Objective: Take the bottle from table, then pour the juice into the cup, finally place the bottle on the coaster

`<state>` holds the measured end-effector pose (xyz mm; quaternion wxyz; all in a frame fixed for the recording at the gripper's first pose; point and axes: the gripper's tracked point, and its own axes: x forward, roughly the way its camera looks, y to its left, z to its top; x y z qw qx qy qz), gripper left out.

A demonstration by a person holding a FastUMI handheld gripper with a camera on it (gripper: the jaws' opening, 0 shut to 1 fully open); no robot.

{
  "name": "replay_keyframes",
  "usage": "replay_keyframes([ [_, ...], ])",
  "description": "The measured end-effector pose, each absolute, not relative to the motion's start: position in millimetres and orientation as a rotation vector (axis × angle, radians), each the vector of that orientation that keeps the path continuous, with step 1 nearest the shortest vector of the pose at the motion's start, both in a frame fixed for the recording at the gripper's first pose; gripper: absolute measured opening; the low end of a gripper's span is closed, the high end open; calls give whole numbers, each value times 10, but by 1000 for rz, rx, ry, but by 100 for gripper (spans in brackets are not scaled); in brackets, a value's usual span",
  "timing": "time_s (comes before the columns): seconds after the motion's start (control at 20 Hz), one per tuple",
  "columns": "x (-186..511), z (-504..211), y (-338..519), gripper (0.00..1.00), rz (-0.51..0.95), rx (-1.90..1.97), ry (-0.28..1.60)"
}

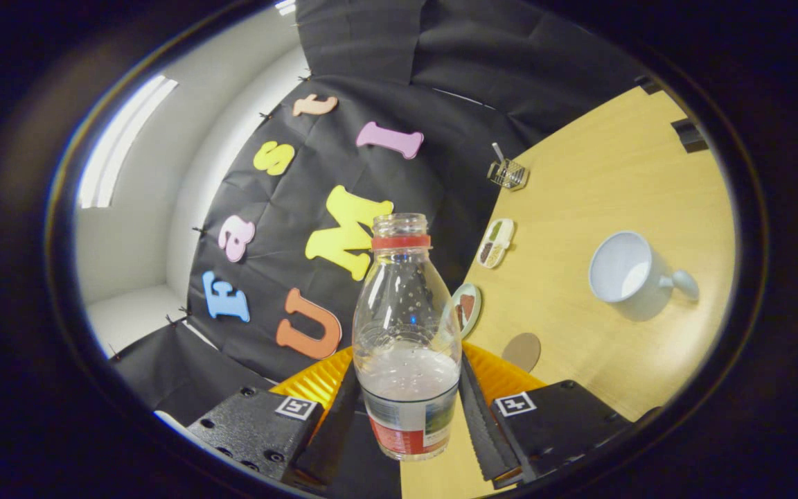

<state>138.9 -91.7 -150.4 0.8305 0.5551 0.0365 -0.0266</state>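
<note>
A clear plastic bottle (407, 339), uncapped, with a red ring around its neck and a red-and-white label near its base, stands clamped between the two black fingers of the tongs (409, 409), which press on its lower body from either side. Pale, cloudy juice fills roughly its lower third; the shoulder above is empty and beaded with droplets. The whole scene is tipped in the gripper view, the bottle's open mouth set against the black cloth wall (371, 173) of the booth.

Beyond the bottle and to its right spreads the light wooden bench (600, 208). A white cup (631, 267) stands on it, well apart from the bottle, its handle turned away from the tongs and its mouth open to the camera; whether it holds anything cannot be told. Nearer the tongs, just beyond the right finger, a round brown coaster (522, 351) lies flat and bare. Along the bench's edge by the wall sit a small round dish (468, 306), partly hidden behind the bottle, an oblong divided tray (495, 242) holding dark and greenish bits, and, farther off, a small wire-mesh holder (508, 173) with a pale stick rising from it. Nothing lies on the bench between bottle and cup. Yellow ribbed parts (316, 381) of the tongs show behind the fingers.
</note>
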Motion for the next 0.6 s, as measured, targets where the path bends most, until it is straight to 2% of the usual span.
replay_keyframes([
  [0.6,1401,-1622,-913,78,-29,1425,84],
])
